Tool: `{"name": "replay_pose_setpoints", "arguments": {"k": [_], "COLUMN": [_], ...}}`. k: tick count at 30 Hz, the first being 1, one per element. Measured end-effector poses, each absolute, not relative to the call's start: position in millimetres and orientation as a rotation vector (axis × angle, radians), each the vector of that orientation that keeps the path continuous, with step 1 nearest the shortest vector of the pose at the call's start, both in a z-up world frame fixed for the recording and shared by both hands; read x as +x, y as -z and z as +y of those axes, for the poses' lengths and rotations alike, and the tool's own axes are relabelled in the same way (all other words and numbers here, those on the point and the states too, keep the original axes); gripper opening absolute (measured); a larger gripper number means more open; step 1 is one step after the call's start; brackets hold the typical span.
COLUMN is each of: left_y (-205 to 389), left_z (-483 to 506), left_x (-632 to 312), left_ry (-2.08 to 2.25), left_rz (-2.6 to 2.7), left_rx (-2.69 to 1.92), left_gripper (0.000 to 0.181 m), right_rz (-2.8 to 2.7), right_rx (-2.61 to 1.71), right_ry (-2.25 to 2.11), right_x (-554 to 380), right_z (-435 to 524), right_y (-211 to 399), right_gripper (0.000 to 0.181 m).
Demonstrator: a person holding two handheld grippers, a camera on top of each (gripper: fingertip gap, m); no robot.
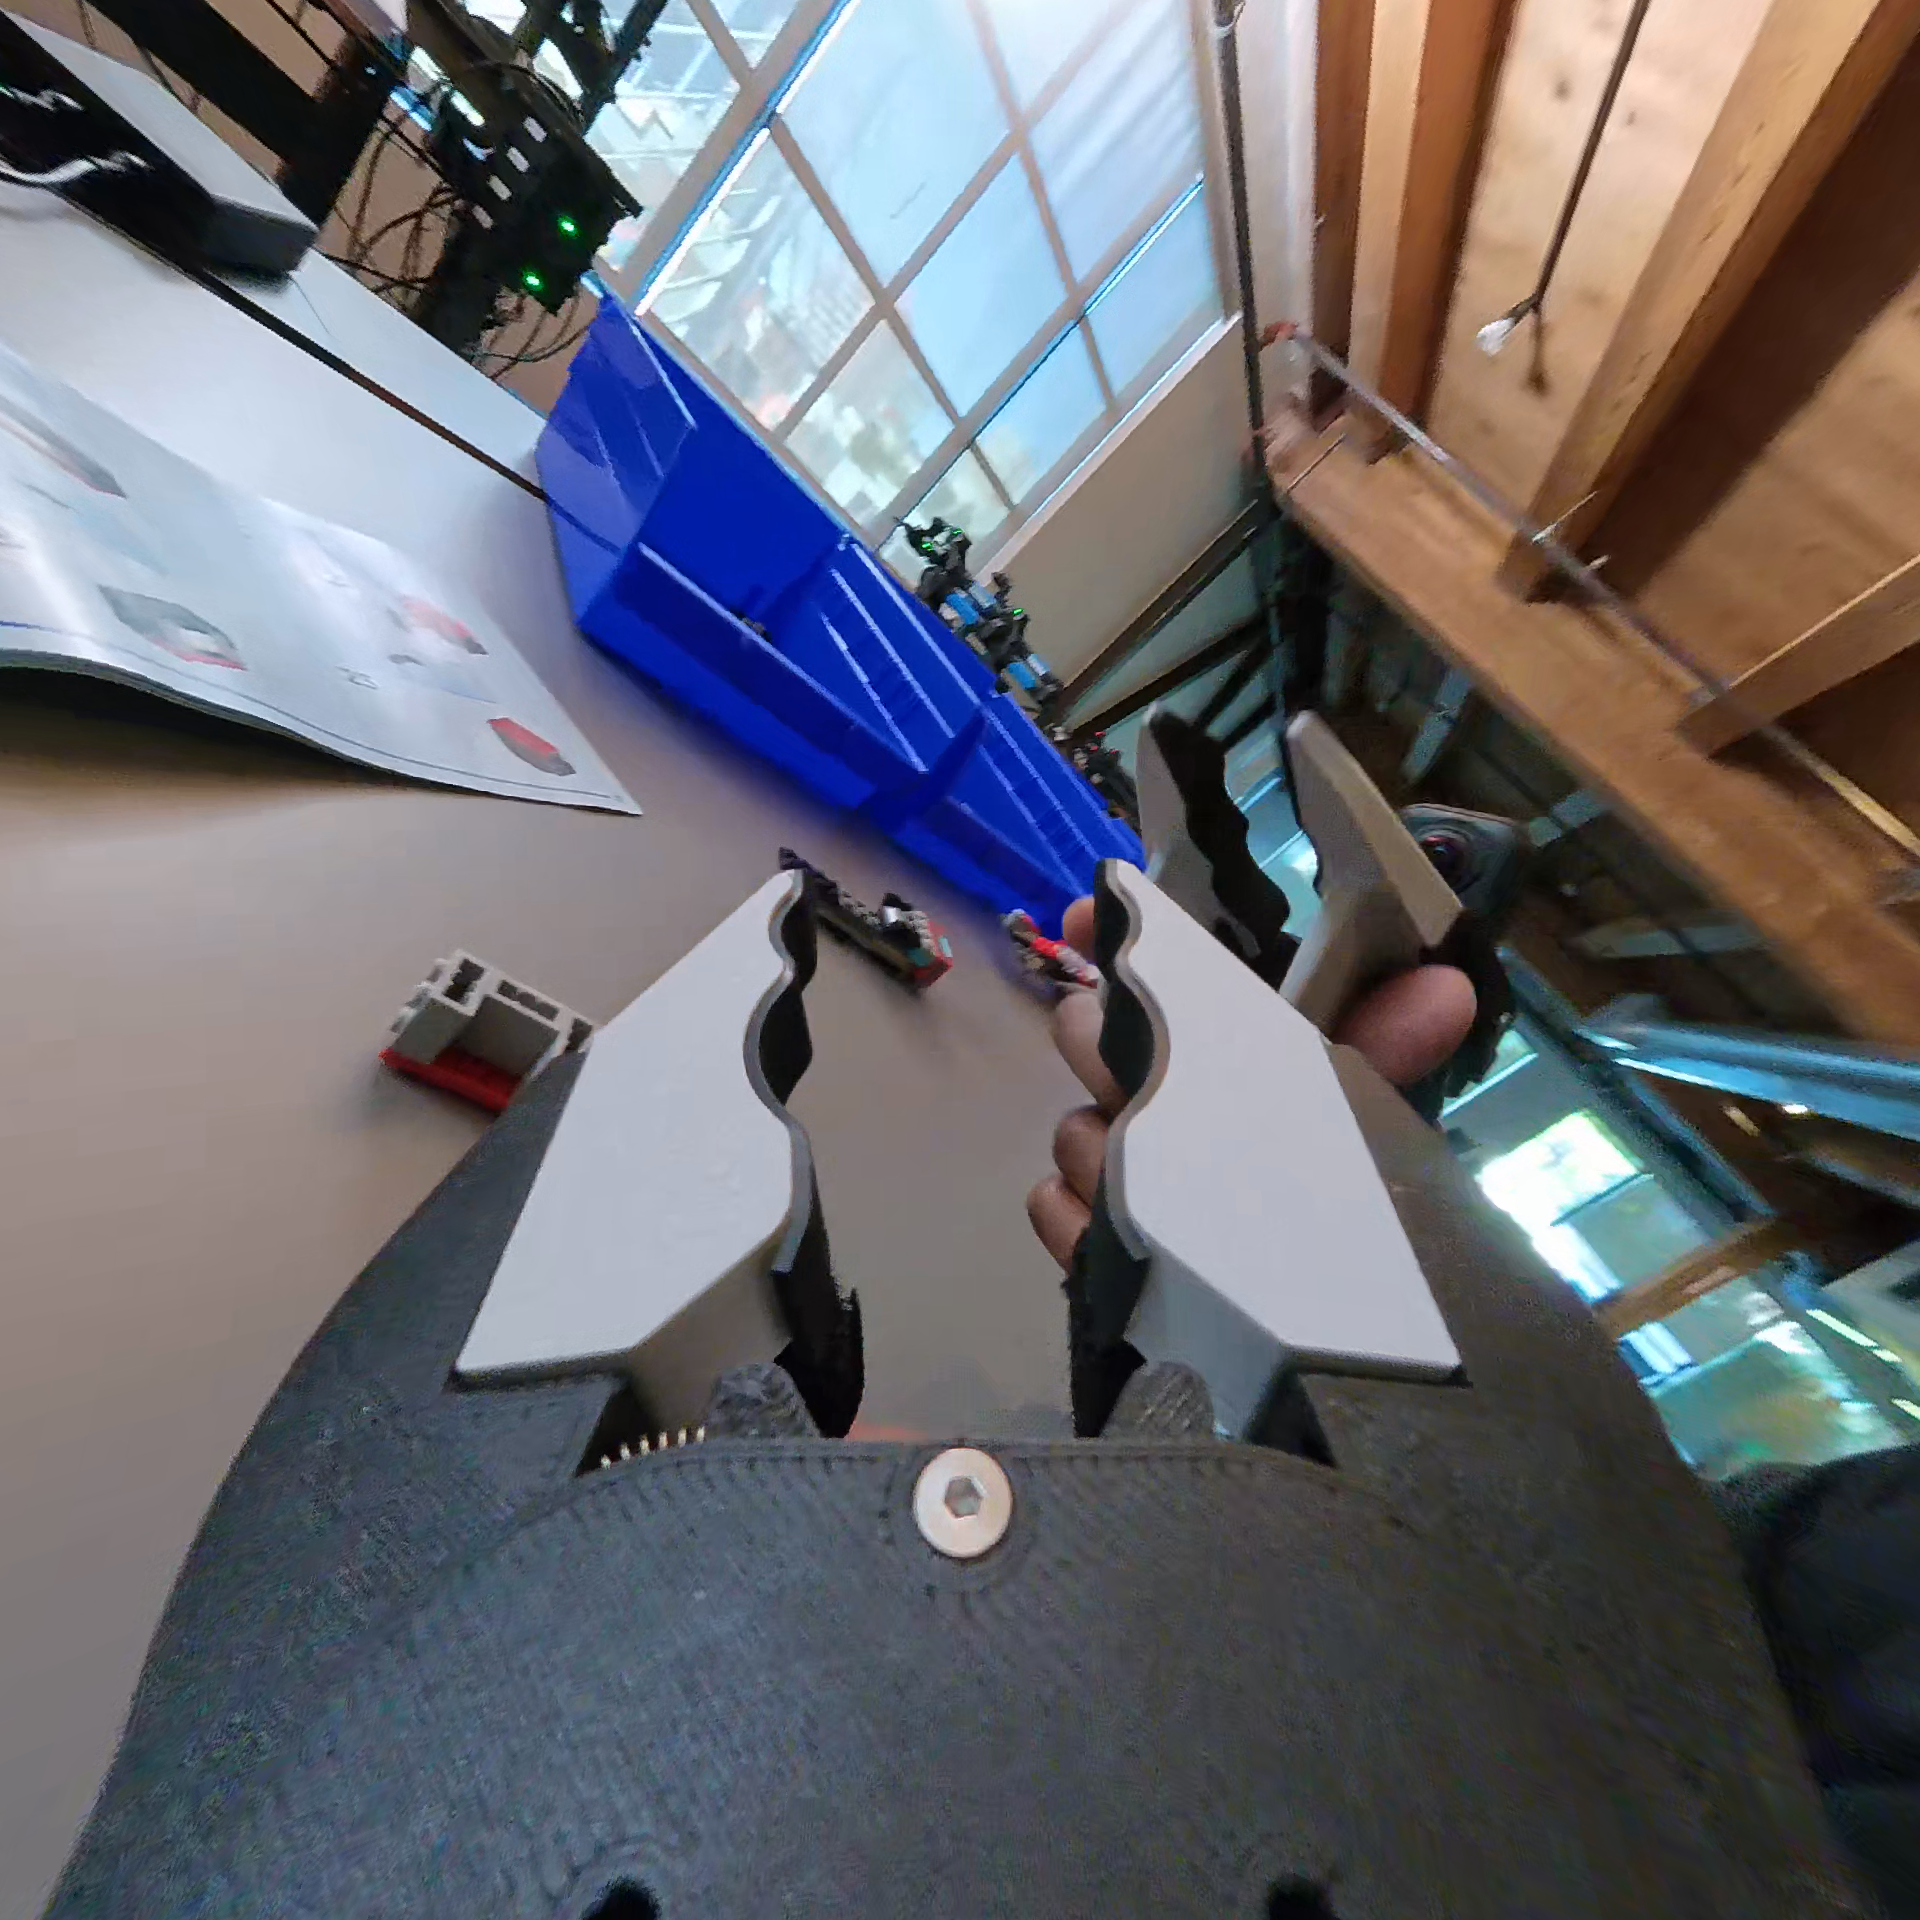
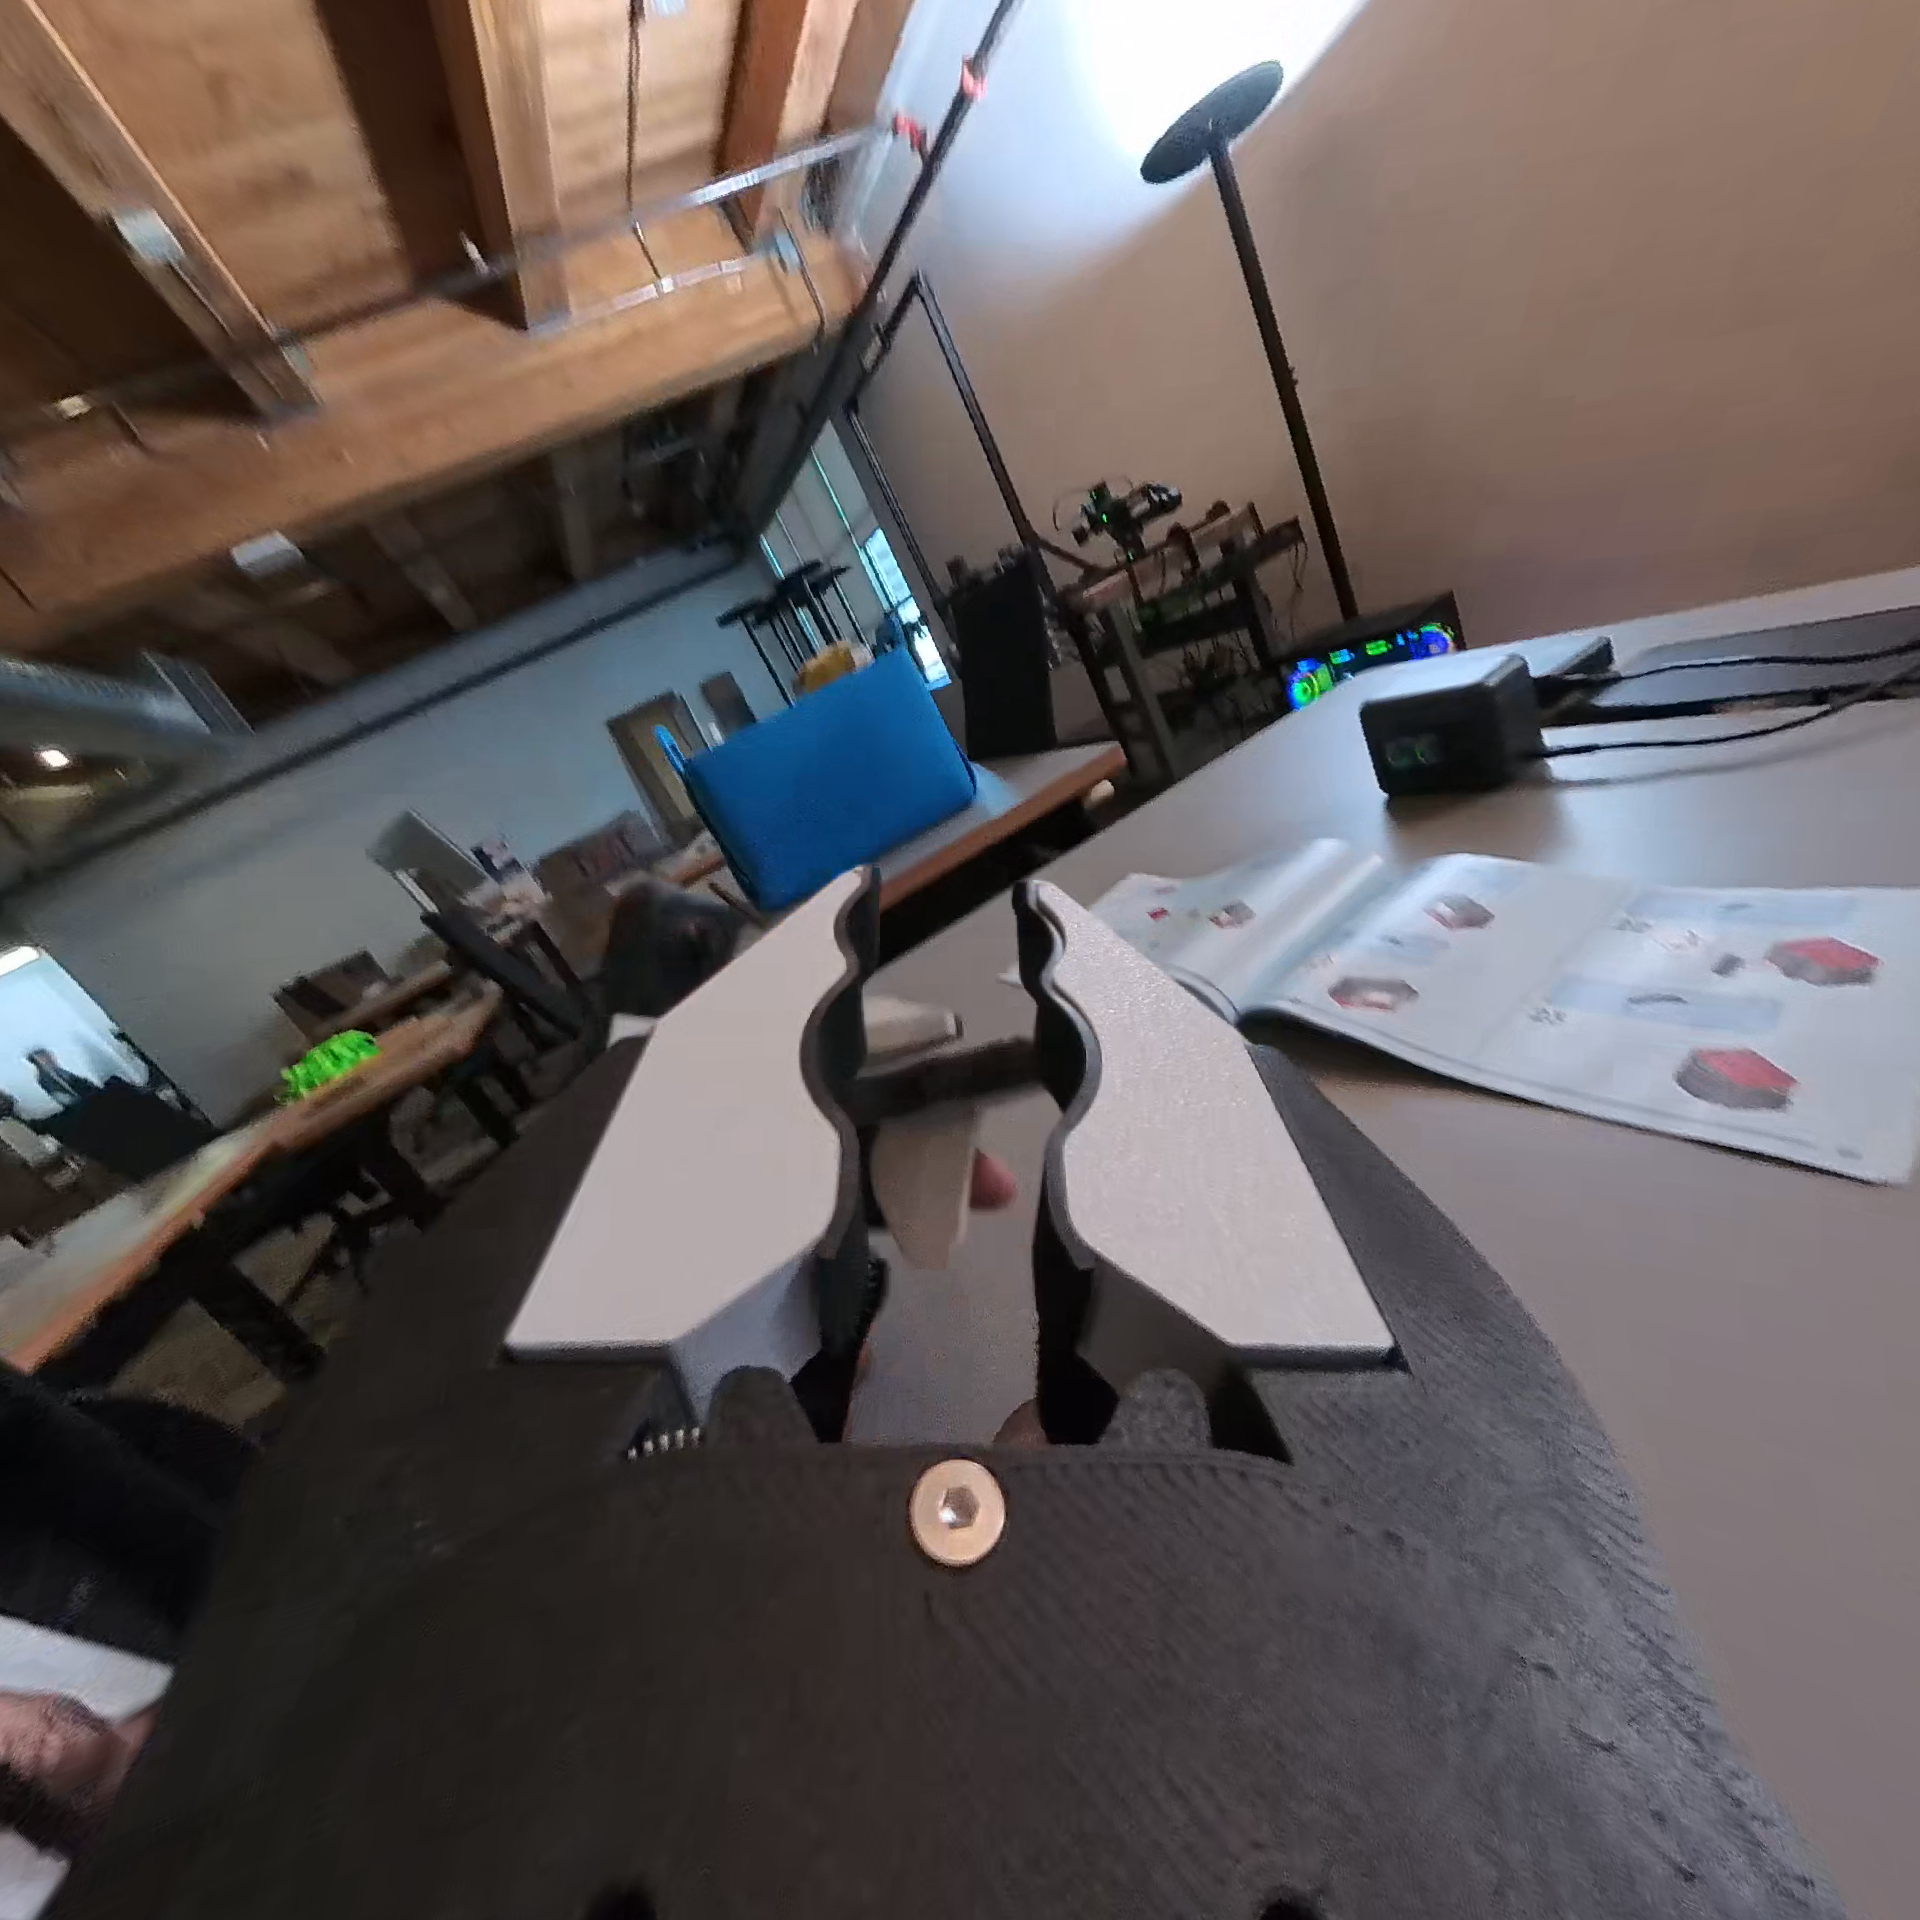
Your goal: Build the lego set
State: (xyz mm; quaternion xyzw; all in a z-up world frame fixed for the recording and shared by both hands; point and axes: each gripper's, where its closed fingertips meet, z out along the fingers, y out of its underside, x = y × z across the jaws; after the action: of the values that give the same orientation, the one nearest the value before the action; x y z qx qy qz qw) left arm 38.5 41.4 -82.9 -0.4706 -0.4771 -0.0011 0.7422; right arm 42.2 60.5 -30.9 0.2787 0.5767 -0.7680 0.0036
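My left gripper [image 1: 951, 883] is open and empty, tilted low over the grey table [image 1: 260, 1299]. A grey and red lego build [image 1: 478, 1039] sits on the table left of its left finger. A dark lego assembly with a red end [image 1: 883, 930] and a small red and dark piece [image 1: 1044, 951] lie just beyond its fingertips. My right gripper [image 2: 945, 888] is open and empty. It also shows in the left wrist view [image 1: 1278, 831], held by a hand just right of the left gripper. No lego shows in the right wrist view.
An open instruction booklet [image 1: 260, 623] [image 2: 1558, 987] lies on the table. Blue bins [image 1: 779, 623] stand beyond the lego pieces. A black box [image 1: 135, 177] is at the far left. A black power adapter [image 2: 1455, 727] with cables sits at the far side of the table.
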Motion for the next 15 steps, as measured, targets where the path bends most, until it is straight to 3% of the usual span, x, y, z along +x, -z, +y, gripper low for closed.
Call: {"name": "replay_pose_setpoints", "arguments": {"k": [6,15], "left_y": [94.7,90.8], "left_z": [55.0,42.9], "left_x": [37.8,35.9], "left_ry": [-0.211,-0.383], "left_rz": [-1.055,-1.094], "left_rx": [-1.208,-1.177], "left_gripper": [0.053,0.050], "right_rz": [1.932,1.797], "right_rx": [0.866,0.800], "right_ry": [2.341,2.355], "right_x": [48.3,53.4], "right_z": [80.9,89.7], "right_y": [68.8,60.5], "right_gripper": [0.026,0.026]}}
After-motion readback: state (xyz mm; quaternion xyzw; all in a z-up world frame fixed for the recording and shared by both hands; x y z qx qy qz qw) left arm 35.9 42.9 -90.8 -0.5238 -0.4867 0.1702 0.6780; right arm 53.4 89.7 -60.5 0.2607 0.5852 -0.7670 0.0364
